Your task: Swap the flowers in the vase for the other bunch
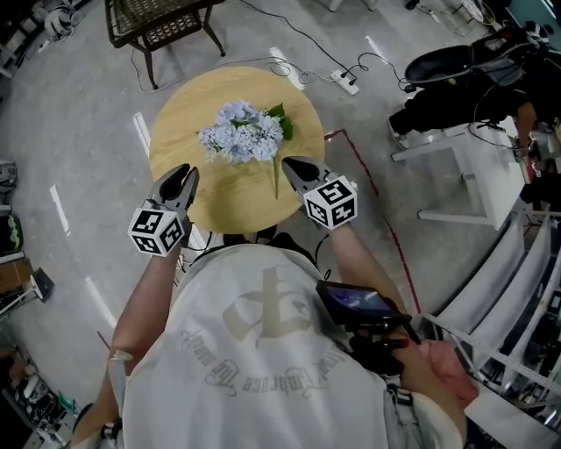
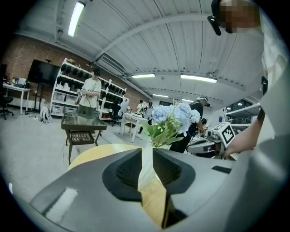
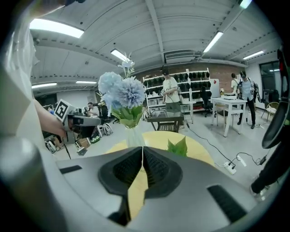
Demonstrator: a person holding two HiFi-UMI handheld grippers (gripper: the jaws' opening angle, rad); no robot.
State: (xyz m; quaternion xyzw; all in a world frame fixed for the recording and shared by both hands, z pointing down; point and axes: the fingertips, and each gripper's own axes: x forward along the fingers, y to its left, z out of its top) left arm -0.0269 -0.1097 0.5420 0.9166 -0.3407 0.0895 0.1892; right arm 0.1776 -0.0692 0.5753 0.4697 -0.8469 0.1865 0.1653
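A bunch of pale blue flowers (image 1: 238, 131) stands in a clear glass vase (image 3: 133, 136) at the middle of the round wooden table (image 1: 228, 206). A single green stem (image 1: 276, 180) lies on the table just in front of the bunch. My right gripper (image 1: 287, 162) hovers beside that stem, jaws shut with nothing seen between them; a green leaf (image 3: 179, 147) pokes up behind its right jaw. My left gripper (image 1: 186, 171) is over the table's left edge, well away from the vase. Its jaws stand a narrow gap apart, and the vase (image 2: 147, 158) and flowers (image 2: 174, 118) show through and above that gap.
A dark metal side table (image 1: 162, 22) stands beyond the round table. A power strip (image 1: 348, 83) and cables lie on the floor at the back right, and a white table (image 1: 456, 167) stands at the right. People stand among shelves in the background (image 2: 90, 93).
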